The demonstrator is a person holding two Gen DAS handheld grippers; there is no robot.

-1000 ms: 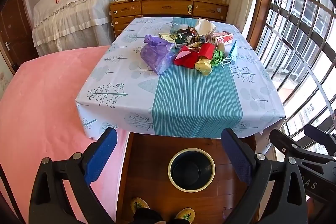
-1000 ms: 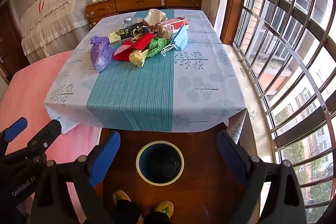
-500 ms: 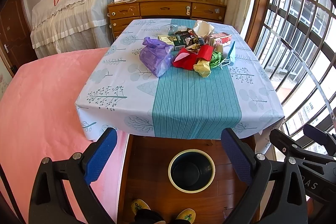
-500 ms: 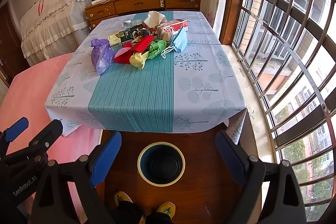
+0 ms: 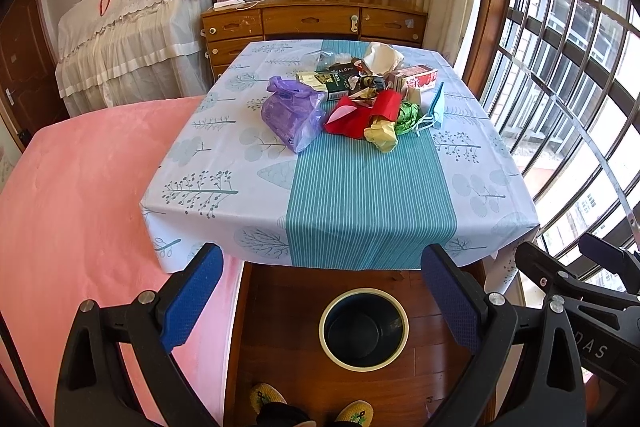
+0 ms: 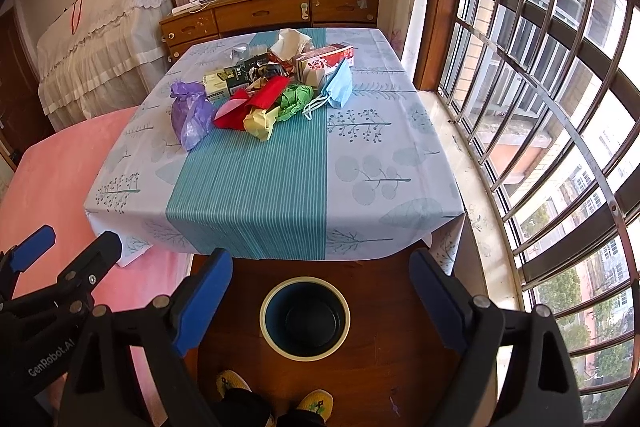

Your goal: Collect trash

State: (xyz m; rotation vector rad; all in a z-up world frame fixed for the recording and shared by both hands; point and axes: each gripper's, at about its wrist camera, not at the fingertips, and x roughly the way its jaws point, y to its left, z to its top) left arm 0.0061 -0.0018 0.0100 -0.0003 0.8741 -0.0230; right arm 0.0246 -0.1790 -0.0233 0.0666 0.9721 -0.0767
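A pile of trash lies at the far middle of the table: a purple plastic bag, red paper, a yellow paper wad, green crumpled paper, a blue face mask, cartons and white tissue. A dark bin with a cream rim stands on the wooden floor before the table; it also shows in the right wrist view. My left gripper is open and empty, held above the bin near the table's front edge. My right gripper is open and empty beside it.
A pink bed lies left of the table. A barred window runs along the right. A wooden dresser and shelves stand behind the table. The person's yellow shoes are below the bin.
Both grippers have risen and tilted slightly, so the table and bin sit a little lower in both views. Nothing on the table has moved.
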